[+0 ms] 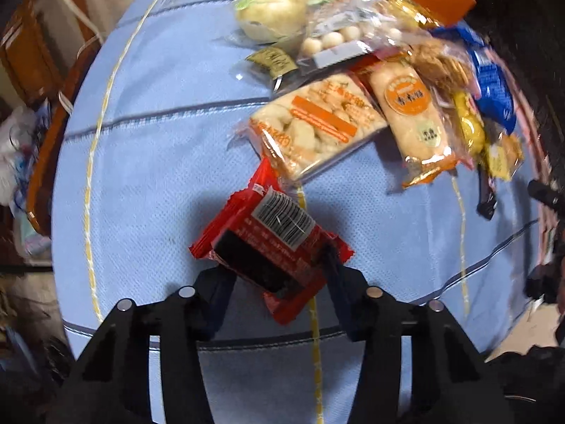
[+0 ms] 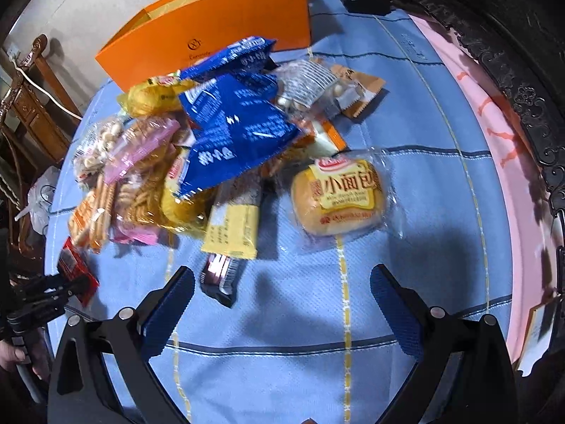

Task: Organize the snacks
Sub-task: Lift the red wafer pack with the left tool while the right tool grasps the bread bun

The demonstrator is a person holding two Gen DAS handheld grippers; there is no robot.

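In the left wrist view my left gripper is shut on a red snack packet with a barcode, held just above the blue tablecloth. The same packet shows at the left edge of the right wrist view. My right gripper is open over bare cloth with nothing between its fingers. A dark bar wrapper lies just inside its left finger, and a wrapped bun sits beyond it. Behind them is a pile of snacks topped by a blue bag.
An orange box stands at the back of the table behind the pile. A pink cloth and dark carved furniture run along the right side. Wooden furniture is at the left. A person's hand grips the left tool.
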